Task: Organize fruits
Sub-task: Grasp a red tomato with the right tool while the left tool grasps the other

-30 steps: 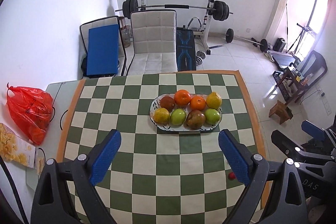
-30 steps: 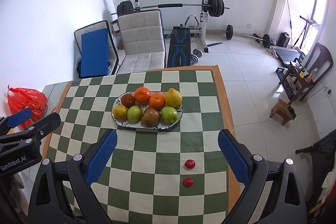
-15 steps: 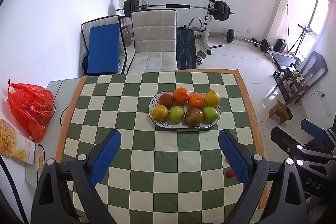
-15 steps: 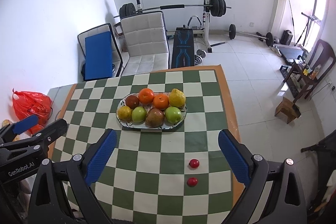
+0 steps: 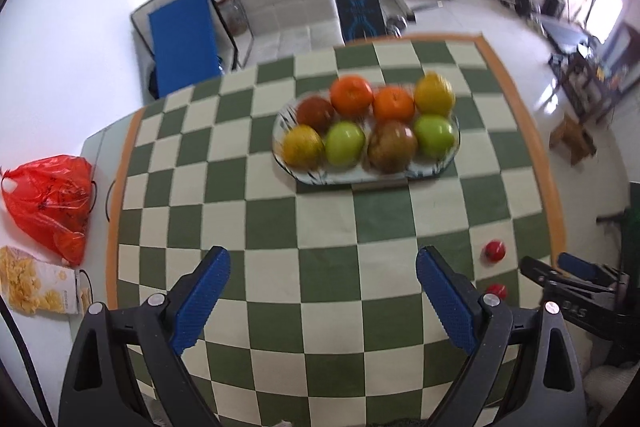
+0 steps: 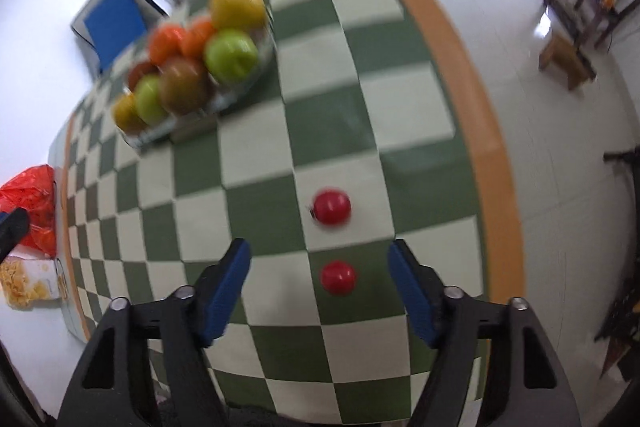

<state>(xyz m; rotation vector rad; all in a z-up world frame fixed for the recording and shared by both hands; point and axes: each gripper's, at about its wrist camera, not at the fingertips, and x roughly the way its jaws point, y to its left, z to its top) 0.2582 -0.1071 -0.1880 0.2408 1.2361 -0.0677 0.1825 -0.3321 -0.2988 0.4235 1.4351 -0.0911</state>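
So the right gripper [image 6: 320, 273], wide open, lines up on the nearer red fruit [image 6: 338, 277] (cherry tomato, maybe); next it should drop and pinch gently. The left gripper [image 5: 322, 279] idles wide open.

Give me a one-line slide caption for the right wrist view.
Open right gripper lines up on the nearer small red fruit, a second just beyond.

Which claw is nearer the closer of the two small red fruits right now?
Right. The right claw is open with the nearer red fruit lying between its fingers. The left claw is open over the checkered cloth, with that fruit off to its right.
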